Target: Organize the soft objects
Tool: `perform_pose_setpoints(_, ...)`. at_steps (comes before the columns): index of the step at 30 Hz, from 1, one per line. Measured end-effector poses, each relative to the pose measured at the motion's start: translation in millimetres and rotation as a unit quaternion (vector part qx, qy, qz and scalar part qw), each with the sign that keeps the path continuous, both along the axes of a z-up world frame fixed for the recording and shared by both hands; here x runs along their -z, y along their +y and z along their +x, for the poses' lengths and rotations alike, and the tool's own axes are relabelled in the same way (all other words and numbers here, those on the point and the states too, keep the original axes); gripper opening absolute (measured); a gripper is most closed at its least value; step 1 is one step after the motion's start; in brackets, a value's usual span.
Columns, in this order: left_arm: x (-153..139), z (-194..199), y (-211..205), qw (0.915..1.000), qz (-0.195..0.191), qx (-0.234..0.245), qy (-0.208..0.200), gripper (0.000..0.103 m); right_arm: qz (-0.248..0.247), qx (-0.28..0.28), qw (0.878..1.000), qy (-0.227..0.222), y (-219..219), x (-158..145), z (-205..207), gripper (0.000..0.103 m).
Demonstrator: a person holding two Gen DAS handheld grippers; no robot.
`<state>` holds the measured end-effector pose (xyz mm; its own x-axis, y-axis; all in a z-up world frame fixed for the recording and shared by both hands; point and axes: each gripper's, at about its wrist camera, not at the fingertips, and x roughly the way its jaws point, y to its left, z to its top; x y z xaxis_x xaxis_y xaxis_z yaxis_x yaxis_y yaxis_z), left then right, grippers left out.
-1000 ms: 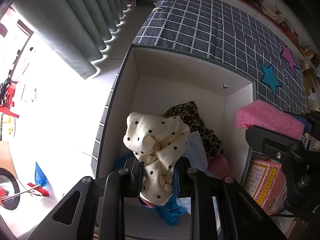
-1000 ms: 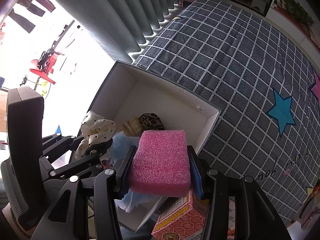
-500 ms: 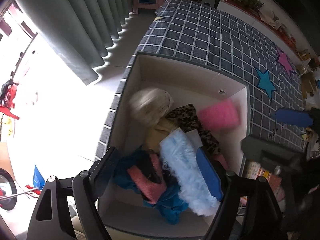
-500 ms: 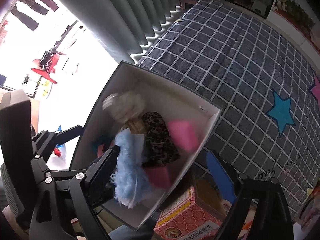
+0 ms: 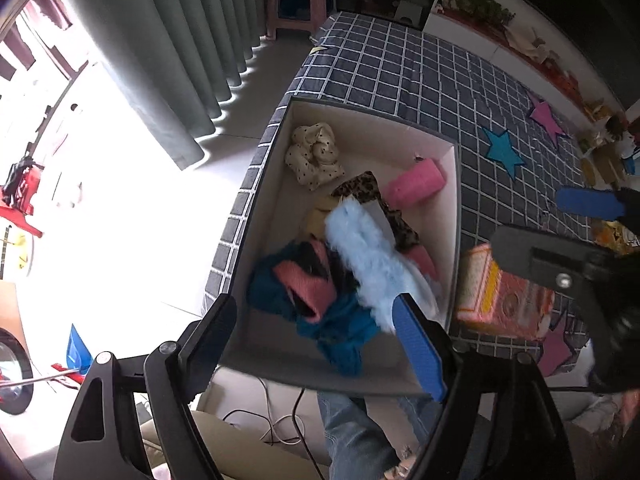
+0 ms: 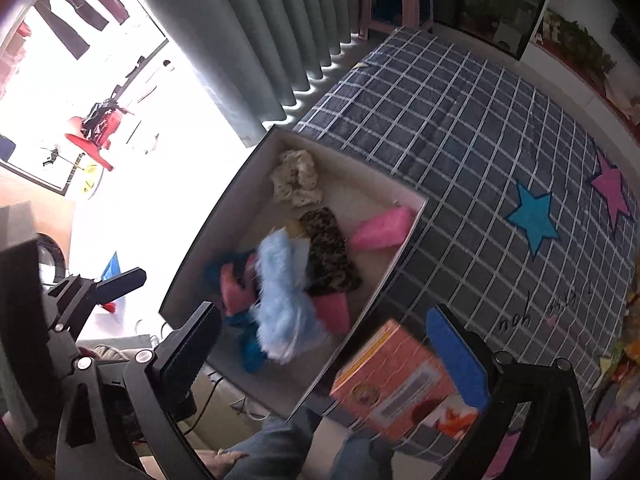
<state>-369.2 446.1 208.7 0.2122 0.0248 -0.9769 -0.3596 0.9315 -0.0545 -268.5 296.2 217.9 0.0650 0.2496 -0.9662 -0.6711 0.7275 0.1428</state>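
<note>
Soft objects all sit in the box [image 5: 454, 184], below and ahead of my left claw [image 5: 320, 332] and right claw [image 6: 324, 344]. Both spread wide, holding nothing. Blue fluffy piece [image 5: 368, 256] lies nearest, long axis running away from me; left claw closer.

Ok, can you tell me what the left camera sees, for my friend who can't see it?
A white box on a checked blanket holds soft things: a polka-dot cloth, a pink sponge, a fluffy light-blue piece and teal fabric. The left tongs hang open and empty above the box's near end.
</note>
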Motion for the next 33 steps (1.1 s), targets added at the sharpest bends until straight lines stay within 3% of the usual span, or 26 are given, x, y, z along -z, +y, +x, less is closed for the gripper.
perform_pose_setpoints(14, -2.6, -20.7, -3.7, 0.9999, 0.011, -0.007, 0.002, 0.083, -0.022, -0.012, 1.000, -0.002, 11.6, 6.9, -16.5, 0.103)
perform_pose_setpoints(33, -0.2, -27.1, -4.5, 0.9999, -0.004, -0.013, 0.006, 0.083, -0.029, -0.015, 0.999, -0.007, 16.1, 6.5, -24.5, 0.103)
